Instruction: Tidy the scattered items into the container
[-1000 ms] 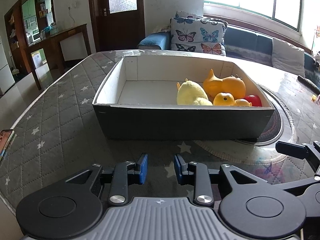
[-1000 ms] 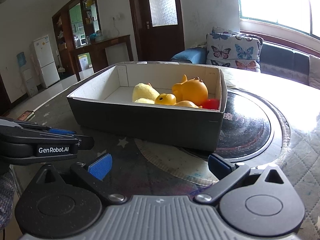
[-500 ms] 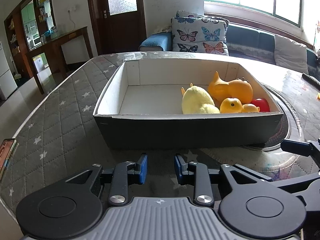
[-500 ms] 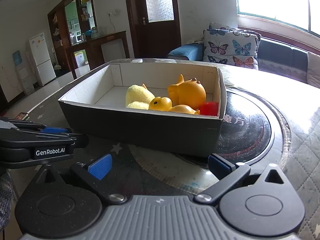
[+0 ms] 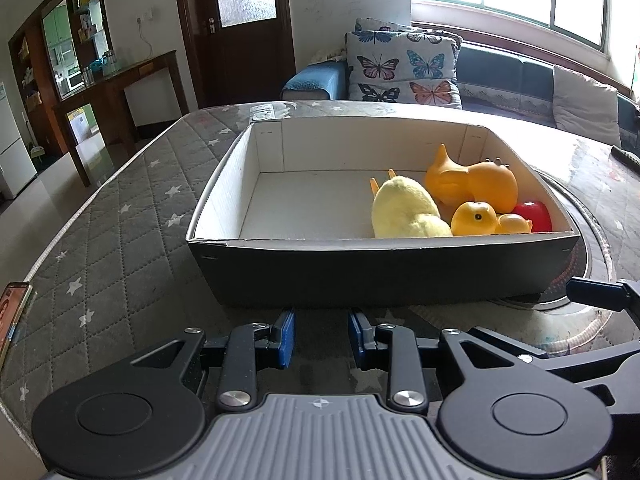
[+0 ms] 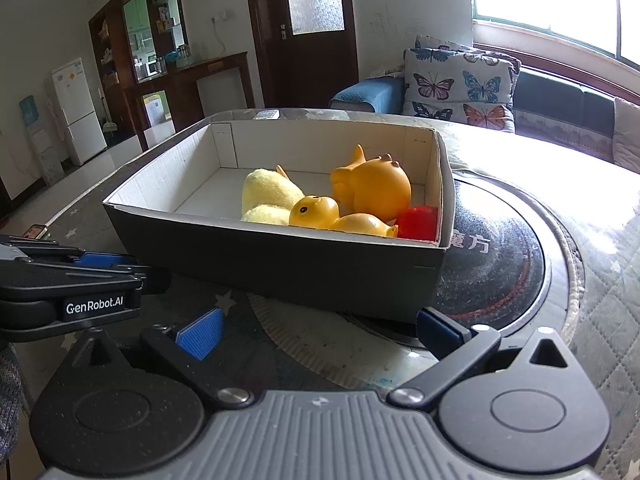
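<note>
A dark cardboard box with a white inside stands on the quilted table. In its right half lie a pale yellow plush, a big orange rubber toy, a small yellow duck and a red item. My left gripper hovers just in front of the box's near wall, its blue pads a narrow gap apart and empty. The right wrist view shows the box, plush, duck and orange toy. My right gripper is wide open and empty near the box's front right corner.
A phone lies at the table's left edge. A round dark plate sits under and right of the box. The left gripper's body is close on the right gripper's left. Behind the table stands a sofa with a butterfly cushion.
Both views have risen and drawn a little closer to the box, so more of its inside shows. The toys have not moved and both grippers keep the same finger spacing.
</note>
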`<state>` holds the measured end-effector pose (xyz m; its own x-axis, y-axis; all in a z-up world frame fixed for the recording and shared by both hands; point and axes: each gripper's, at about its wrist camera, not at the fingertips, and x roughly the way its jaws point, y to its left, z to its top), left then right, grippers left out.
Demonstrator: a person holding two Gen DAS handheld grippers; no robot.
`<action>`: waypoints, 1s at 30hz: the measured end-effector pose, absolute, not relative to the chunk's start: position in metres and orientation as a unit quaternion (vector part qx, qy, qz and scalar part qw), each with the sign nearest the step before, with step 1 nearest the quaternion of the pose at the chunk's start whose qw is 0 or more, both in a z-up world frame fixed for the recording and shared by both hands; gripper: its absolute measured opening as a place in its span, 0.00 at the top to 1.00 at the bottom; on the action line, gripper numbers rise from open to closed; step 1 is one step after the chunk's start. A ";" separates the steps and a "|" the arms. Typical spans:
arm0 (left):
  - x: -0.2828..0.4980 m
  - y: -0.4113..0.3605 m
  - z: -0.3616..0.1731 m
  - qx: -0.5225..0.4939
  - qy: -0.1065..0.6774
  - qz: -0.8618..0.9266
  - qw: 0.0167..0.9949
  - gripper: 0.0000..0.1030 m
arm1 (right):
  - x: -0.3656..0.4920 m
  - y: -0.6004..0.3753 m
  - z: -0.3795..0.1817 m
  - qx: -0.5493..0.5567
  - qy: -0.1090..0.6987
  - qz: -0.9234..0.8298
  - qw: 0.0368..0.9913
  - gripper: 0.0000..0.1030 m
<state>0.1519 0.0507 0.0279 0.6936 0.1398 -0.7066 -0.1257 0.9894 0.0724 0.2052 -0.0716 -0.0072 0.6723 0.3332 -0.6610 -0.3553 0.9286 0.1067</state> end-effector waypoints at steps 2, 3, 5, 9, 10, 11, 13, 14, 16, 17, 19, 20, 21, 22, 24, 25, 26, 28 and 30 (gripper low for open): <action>0.153 0.052 0.028 0.007 0.385 0.073 0.920 0.70 | 0.207 -0.072 -0.007 -0.015 0.360 0.187 0.914 0.00; 0.153 0.052 0.028 0.006 0.385 0.073 0.920 0.70 | 0.208 -0.072 -0.007 -0.016 0.362 0.186 0.913 0.00; 0.155 0.053 0.028 0.004 0.385 0.073 0.920 0.70 | 0.210 -0.071 -0.007 -0.016 0.365 0.184 0.913 0.00; 0.157 0.054 0.027 0.004 0.387 0.073 0.919 0.70 | 0.214 -0.071 -0.007 -0.019 0.369 0.179 0.912 0.00; 0.157 0.054 0.027 0.004 0.388 0.073 0.919 0.70 | 0.215 -0.071 -0.007 -0.020 0.370 0.178 0.912 0.00; 0.158 0.054 0.026 0.004 0.389 0.073 0.919 0.70 | 0.215 -0.071 -0.007 -0.020 0.370 0.177 0.912 0.00; 0.160 0.055 0.025 0.004 0.391 0.073 0.918 0.70 | 0.216 -0.071 -0.007 -0.020 0.372 0.175 0.911 0.00; 0.161 0.055 0.025 0.004 0.391 0.073 0.917 0.70 | 0.217 -0.071 -0.008 -0.020 0.373 0.175 0.911 0.00; 0.162 0.056 0.024 0.002 0.392 0.073 0.917 0.70 | 0.218 -0.071 -0.008 -0.021 0.375 0.174 0.910 0.00; 0.163 0.056 0.024 0.002 0.392 0.073 0.917 0.70 | 0.219 -0.071 -0.008 -0.022 0.375 0.173 0.910 0.00; 0.164 0.056 0.024 0.002 0.393 0.074 0.917 0.70 | 0.220 -0.071 -0.008 -0.023 0.376 0.172 0.910 0.00; 0.164 0.056 0.024 0.002 0.393 0.074 0.917 0.70 | 0.221 -0.071 -0.009 -0.023 0.377 0.172 0.910 0.00; 0.165 0.056 0.024 0.002 0.393 0.074 0.917 0.70 | 0.221 -0.071 -0.009 -0.024 0.378 0.172 0.909 0.00; 0.166 0.056 0.024 0.002 0.393 0.074 0.916 0.70 | 0.222 -0.071 -0.009 -0.024 0.379 0.172 0.909 0.00; 0.167 0.057 0.023 0.002 0.394 0.074 0.916 0.70 | 0.223 -0.071 -0.009 -0.024 0.380 0.171 0.909 0.00; 0.167 0.057 0.023 0.002 0.395 0.073 0.916 0.70 | 0.223 -0.071 -0.009 -0.024 0.381 0.171 0.908 0.00; 0.168 0.057 0.022 0.002 0.395 0.073 0.916 0.70 | 0.224 -0.071 -0.010 -0.024 0.382 0.171 0.908 0.00; 0.169 0.057 0.022 0.002 0.396 0.072 0.915 0.70 | 0.225 -0.071 -0.010 -0.024 0.383 0.170 0.908 0.00; 0.170 0.057 0.021 0.002 0.397 0.072 0.915 0.70 | 0.226 -0.071 -0.010 -0.025 0.384 0.170 0.907 0.00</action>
